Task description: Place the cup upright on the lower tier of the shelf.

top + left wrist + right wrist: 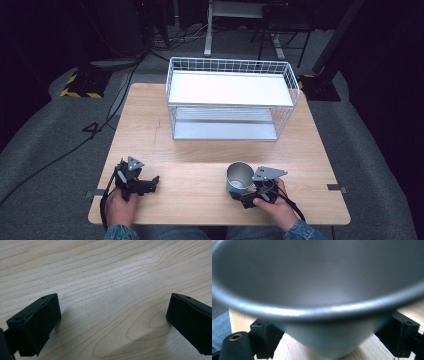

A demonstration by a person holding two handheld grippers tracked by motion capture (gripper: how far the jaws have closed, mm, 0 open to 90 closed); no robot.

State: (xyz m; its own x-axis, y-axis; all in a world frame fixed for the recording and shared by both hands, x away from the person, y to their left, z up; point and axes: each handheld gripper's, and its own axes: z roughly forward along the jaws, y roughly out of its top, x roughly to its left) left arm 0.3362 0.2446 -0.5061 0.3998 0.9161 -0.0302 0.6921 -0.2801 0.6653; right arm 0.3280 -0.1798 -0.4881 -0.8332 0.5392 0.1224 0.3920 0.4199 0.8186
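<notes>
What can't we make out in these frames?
- Cup base and its contact with the table: right gripper view, cut off by the bottom edge and blurred by closeness.
- Whether the right gripper squeezes the cup: high view too small, the plate hides it.
- Left gripper body: left gripper view, cut off by the edges; jaws wide apart over bare table.

I see the wooden table (200, 125) from above. A two-tier wire rack (231, 100) stands on its far half, centred. On the near edge, my left gripper (150, 184) rests on the tabletop at the near left. At the near right, a metal cup (239, 177) stands upright between the jaws of my right gripper (240, 192), well apart from the rack.
</notes>
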